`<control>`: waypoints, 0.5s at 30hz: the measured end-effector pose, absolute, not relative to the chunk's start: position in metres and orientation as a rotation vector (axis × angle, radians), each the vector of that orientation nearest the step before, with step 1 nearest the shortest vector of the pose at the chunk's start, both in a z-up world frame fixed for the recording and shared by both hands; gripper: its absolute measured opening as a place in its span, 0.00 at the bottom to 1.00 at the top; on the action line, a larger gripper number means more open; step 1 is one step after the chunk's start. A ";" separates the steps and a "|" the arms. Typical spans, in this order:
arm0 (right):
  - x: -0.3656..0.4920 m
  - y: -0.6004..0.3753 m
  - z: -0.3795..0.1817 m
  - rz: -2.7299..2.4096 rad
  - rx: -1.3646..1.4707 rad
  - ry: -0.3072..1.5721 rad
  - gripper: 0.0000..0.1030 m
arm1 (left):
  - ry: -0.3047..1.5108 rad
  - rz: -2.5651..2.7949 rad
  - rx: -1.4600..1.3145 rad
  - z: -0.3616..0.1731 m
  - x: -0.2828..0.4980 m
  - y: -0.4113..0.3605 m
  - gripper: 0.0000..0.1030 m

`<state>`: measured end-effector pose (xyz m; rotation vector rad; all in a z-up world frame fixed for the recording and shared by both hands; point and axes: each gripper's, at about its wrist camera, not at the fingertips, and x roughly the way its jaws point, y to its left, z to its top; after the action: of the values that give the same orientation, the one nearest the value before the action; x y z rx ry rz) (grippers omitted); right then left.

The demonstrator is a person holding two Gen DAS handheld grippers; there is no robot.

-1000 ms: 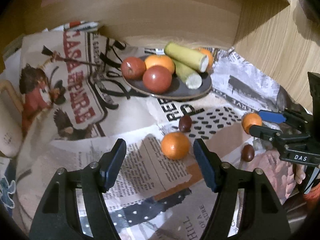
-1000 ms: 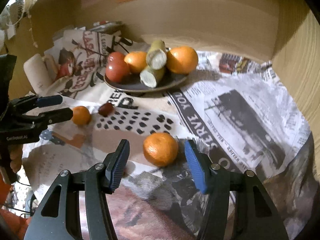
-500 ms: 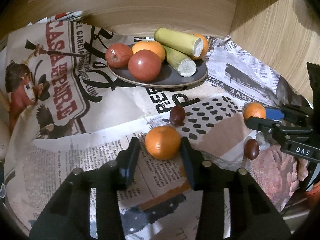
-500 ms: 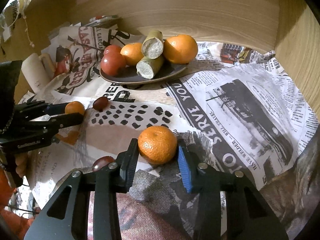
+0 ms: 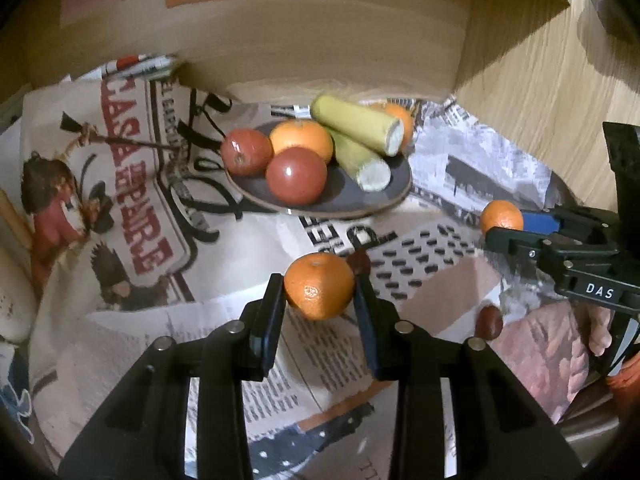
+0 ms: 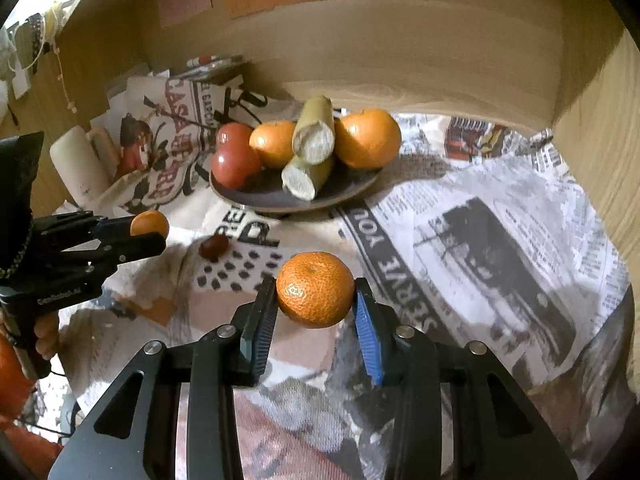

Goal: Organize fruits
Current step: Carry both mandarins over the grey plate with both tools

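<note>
My left gripper is shut on a mandarin and holds it above the newspaper. My right gripper is shut on a second mandarin, also lifted. Each gripper shows in the other view, the right one at the right edge and the left one at the left edge. A dark plate at the back holds two red tomatoes, oranges and two cut sugarcane pieces. The plate also shows in the right wrist view.
Newspaper covers the table. Two small dark brown fruits lie on it, one at the right and one before the plate. A wooden wall stands behind and to the right. A white cylinder lies at the left.
Both grippers closed on their mandarins and lifted them off the newspaper. The views have tilted up and pulled back a little.
</note>
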<state>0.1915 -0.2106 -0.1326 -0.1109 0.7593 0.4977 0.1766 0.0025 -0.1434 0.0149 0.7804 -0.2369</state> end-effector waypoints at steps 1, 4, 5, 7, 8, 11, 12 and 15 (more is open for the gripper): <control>0.193 -0.210 -0.130 0.500 -0.110 0.752 0.34 | 0.771 -0.234 0.017 -0.140 0.178 0.003 0.34; 0.198 -0.208 -0.124 0.501 -0.113 0.732 0.34 | 0.746 -0.227 0.020 -0.131 0.182 0.006 0.33; 0.200 -0.207 -0.122 0.502 -0.111 0.728 0.34 | 0.737 -0.224 0.023 -0.127 0.183 0.006 0.33; 0.206 -0.206 -0.119 0.501 -0.111 0.719 0.34 | 0.725 -0.220 0.025 -0.122 0.188 0.009 0.34; 0.208 -0.206 -0.118 0.500 -0.112 0.716 0.34 | 0.721 -0.219 0.025 -0.120 0.189 0.009 0.34; 0.216 -0.205 -0.113 0.501 -0.111 0.706 0.34 | 0.708 -0.214 0.027 -0.113 0.197 0.011 0.34; 0.219 -0.205 -0.112 0.500 -0.112 0.701 0.34 | 0.705 -0.213 0.028 -0.112 0.199 0.011 0.34; 0.227 -0.205 -0.108 0.499 -0.114 0.693 0.34 | 0.695 -0.210 0.036 -0.108 0.207 0.012 0.34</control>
<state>0.2274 -0.2046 -0.1077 -0.1141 0.6927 0.4993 0.2074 0.0116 -0.1077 0.0356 0.6949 -0.2105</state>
